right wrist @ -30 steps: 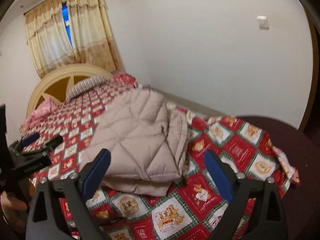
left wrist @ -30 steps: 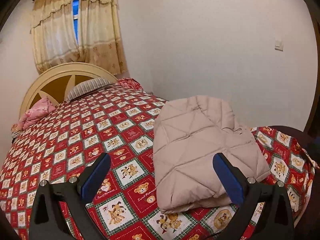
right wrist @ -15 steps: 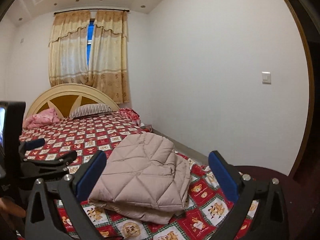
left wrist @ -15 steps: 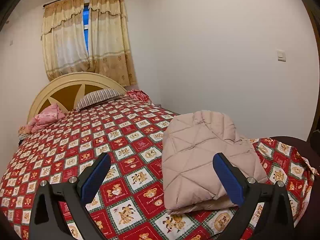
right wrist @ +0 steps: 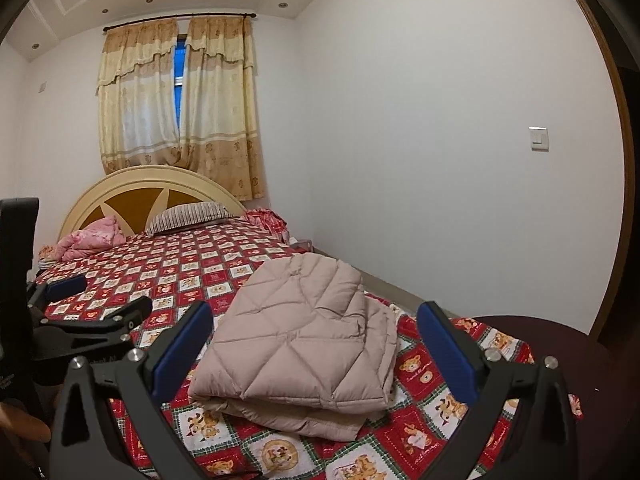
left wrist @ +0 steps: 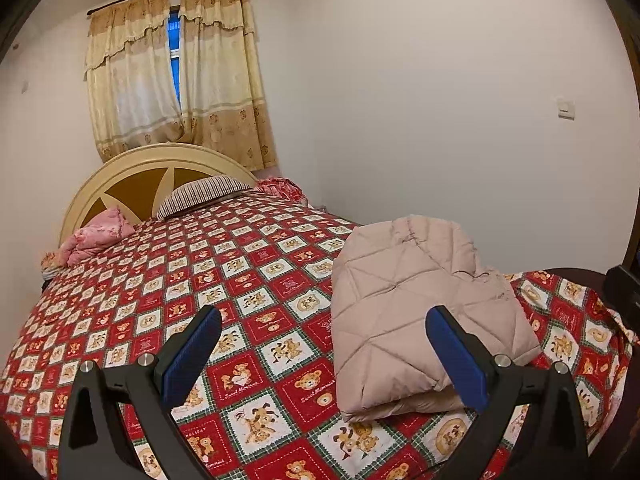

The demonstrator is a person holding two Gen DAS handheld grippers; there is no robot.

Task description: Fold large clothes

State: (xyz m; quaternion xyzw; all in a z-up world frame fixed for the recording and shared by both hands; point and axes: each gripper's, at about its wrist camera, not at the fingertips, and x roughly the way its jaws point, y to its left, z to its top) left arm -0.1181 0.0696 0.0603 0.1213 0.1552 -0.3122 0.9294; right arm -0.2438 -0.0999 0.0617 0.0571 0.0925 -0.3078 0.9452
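A beige quilted jacket lies folded into a flat bundle on the red patterned bedspread, near the bed's foot on the right side. It also shows in the right wrist view. My left gripper is open and empty, held above the bed, short of the jacket and to its left. My right gripper is open and empty, held short of the jacket. The left gripper also shows in the right wrist view at the left edge.
A cream headboard, a striped pillow and a pink bundle are at the bed's far end. A white wall runs along the bed's right side. A dark surface lies past the bed's foot corner.
Both grippers have drawn back and tilted up from the jacket, so more of the room shows. The jacket stays folded in place.
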